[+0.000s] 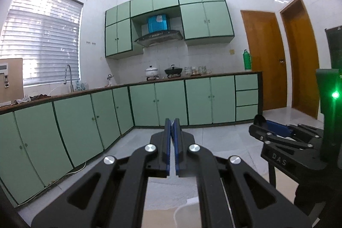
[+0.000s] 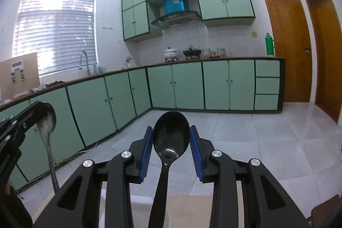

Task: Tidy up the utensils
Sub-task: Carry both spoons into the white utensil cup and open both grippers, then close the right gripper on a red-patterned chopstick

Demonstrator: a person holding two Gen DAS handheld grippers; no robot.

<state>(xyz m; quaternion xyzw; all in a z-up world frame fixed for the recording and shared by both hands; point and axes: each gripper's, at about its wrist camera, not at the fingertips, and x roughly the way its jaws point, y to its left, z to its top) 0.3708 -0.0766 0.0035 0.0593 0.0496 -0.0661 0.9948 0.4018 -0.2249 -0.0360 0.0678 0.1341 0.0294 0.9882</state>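
Glossy black plastic spoon [image 2: 171,138], bowl up, pinched by right hand-held gripper [image 2: 171,150]; left one's jaws pressed together.

Ahead of you the floor [image 2: 245,142] lies open right up to the base cabinets [image 2: 188,84], which wall off the left and far sides. The other gripper [image 2: 25,121] crowds your right hand's left flank (a metal spoon [image 2: 49,127] hangs from it). Doors [image 2: 286,46] stand shut far right.
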